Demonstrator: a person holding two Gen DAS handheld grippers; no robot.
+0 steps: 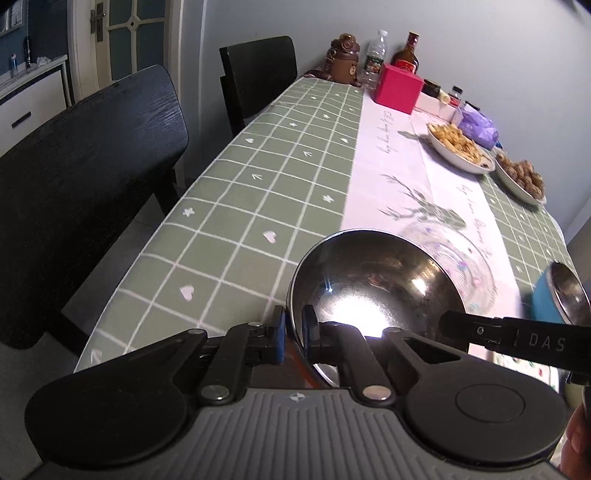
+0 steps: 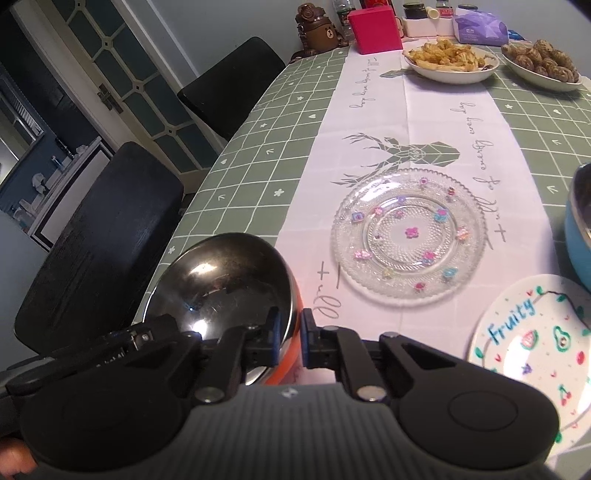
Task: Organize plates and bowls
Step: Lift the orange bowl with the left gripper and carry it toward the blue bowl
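Observation:
A steel bowl with an orange outside [image 1: 373, 284] [image 2: 221, 280] is held between both grippers above the table's near edge. My left gripper [image 1: 293, 332] is shut on its left rim. My right gripper [image 2: 290, 338] is shut on its right rim; its finger shows in the left wrist view [image 1: 517, 334]. A clear glass plate with small flowers [image 2: 408, 232] [image 1: 465, 266] lies on the white runner beyond the bowl. A white "Fruity" plate [image 2: 532, 339] lies at the near right. A blue bowl with steel lining [image 2: 578, 229] [image 1: 557, 291] stands at the right.
Two dishes of food [image 2: 452, 61] [image 2: 543, 66] sit far back, with a pink box [image 2: 375, 29], bottles [image 1: 375, 59] and a brown figure [image 2: 317, 31] behind them. Two black chairs [image 1: 88, 177] [image 1: 258, 77] stand along the table's left side.

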